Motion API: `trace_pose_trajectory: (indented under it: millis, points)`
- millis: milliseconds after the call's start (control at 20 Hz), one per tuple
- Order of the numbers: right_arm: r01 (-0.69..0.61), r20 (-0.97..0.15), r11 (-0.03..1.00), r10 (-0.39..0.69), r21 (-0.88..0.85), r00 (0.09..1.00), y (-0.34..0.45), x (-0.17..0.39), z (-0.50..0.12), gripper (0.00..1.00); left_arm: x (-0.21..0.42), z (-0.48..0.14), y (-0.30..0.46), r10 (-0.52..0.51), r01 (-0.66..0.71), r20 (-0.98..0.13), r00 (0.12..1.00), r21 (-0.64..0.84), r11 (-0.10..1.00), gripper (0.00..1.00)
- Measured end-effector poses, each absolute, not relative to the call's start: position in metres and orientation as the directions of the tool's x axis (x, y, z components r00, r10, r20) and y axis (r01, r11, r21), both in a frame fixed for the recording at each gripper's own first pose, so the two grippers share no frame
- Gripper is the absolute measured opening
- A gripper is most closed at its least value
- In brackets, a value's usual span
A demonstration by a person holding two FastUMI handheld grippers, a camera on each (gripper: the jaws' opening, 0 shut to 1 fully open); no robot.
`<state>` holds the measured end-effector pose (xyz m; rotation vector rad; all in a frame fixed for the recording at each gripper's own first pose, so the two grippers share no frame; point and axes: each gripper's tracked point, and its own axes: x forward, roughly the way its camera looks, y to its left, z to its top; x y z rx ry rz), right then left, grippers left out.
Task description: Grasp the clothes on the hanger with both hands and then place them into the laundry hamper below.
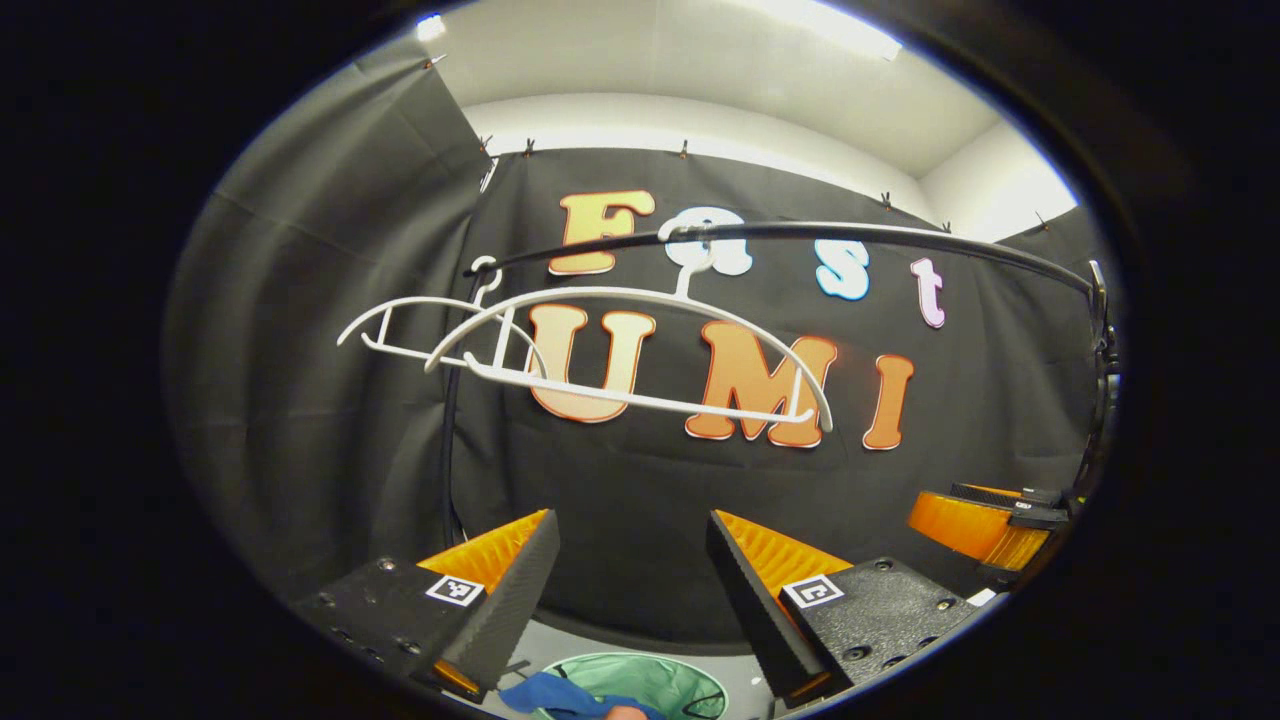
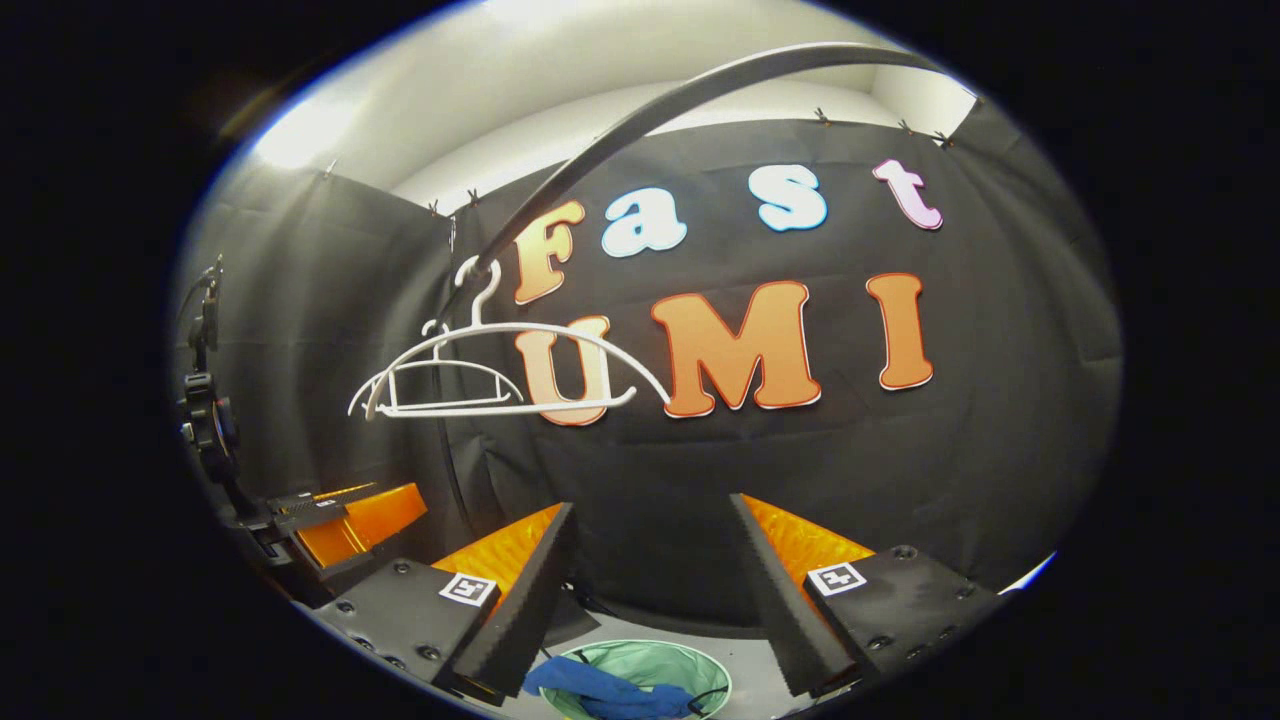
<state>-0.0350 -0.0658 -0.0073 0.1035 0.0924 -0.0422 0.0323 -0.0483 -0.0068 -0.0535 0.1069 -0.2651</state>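
Two bare white hangers (image 1: 640, 350) hang from a dark rail (image 1: 800, 235) before the black cloth wall; the hangers (image 2: 480, 375) and the rail (image 2: 640, 110) show in the right gripper view too. Below, a green round hamper (image 1: 660, 680) holds a blue garment (image 1: 560, 695) draped over its rim; the same hamper (image 2: 650, 665) and blue garment (image 2: 600, 690) lie under the right gripper. My left gripper (image 1: 630, 570) is open and holds nothing. My right gripper (image 2: 650, 560) is open too, with nothing between its fingers. The right gripper (image 1: 985, 525) appears at the far right of the left gripper view.
The rack's upright post (image 1: 450, 440) stands left of the hangers. A light floor (image 2: 770, 690) surrounds the hamper. The left gripper (image 2: 340, 520) shows at the lower left of the right gripper view, in front of a dark clamp stand (image 2: 205, 420).
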Motion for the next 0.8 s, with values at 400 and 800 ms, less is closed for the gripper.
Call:
trace_pose_trajectory:
  millis: [400, 800]
  points:
    - [0.038, -0.074, 0.994, -0.031, 0.101, 0.997, -0.063, -0.039, -0.003, 0.89, 0.024, 0.015, -0.053, -0.253, 0.253, -0.034, 0.967, -0.027, 0.967, 0.89]
    - [0.027, -0.060, 0.994, -0.021, 0.105, 0.998, -0.065, -0.041, -0.002, 0.89, 0.017, 0.022, -0.046, -0.216, 0.215, -0.016, 0.976, -0.022, 0.976, 0.93]
